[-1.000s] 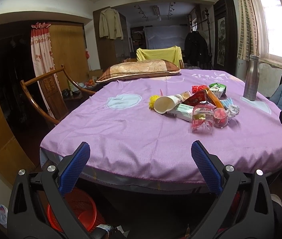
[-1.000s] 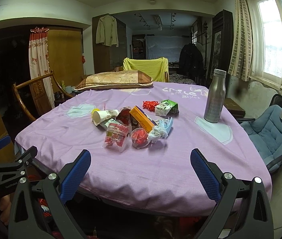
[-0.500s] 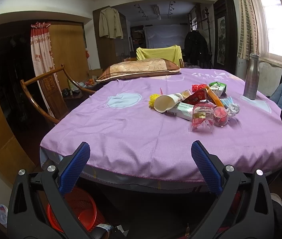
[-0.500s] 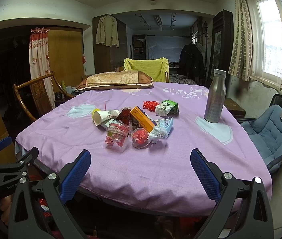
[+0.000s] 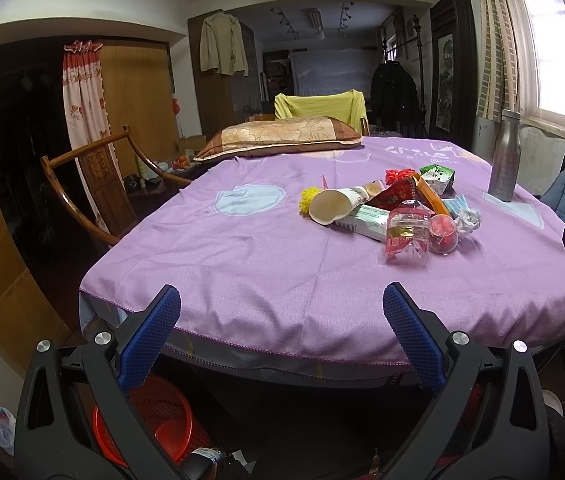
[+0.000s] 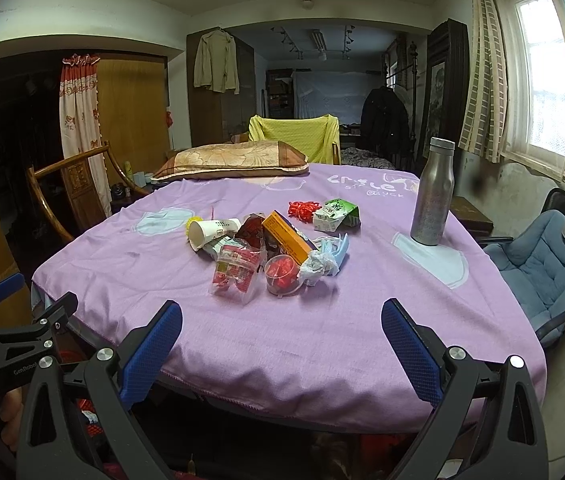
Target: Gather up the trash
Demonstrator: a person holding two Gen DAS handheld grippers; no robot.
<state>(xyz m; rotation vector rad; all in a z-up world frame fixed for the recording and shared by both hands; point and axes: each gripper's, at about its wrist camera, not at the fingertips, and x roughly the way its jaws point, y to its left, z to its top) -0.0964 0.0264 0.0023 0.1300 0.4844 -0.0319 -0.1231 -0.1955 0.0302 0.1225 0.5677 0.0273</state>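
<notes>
A pile of trash lies on the purple tablecloth (image 5: pixel 242 264): a tipped paper cup (image 5: pixel 332 207) (image 6: pixel 210 232), a clear snack wrapper (image 5: pixel 406 236) (image 6: pixel 236 272), a small clear cup with red bits (image 5: pixel 442 232) (image 6: pixel 280 274), an orange box (image 6: pixel 286 240), a green carton (image 6: pixel 336 214), crumpled tissue (image 6: pixel 316 266). My left gripper (image 5: pixel 280 312) is open and empty, short of the table's near edge. My right gripper (image 6: pixel 282 324) is open and empty over the near edge, in front of the pile. A red basket (image 5: pixel 158 420) stands on the floor below the left gripper.
A steel bottle (image 6: pixel 432 192) stands on the table at the right. A pillow (image 6: pixel 230 160) lies at the far edge. A wooden chair (image 5: pixel 90 196) stands left of the table, a blue padded chair (image 6: pixel 542 264) to the right. The left gripper's body (image 6: pixel 10 344) shows at lower left.
Both grippers have crept slightly upward and toward the table. Nothing was taken hold of and the trash has not moved.
</notes>
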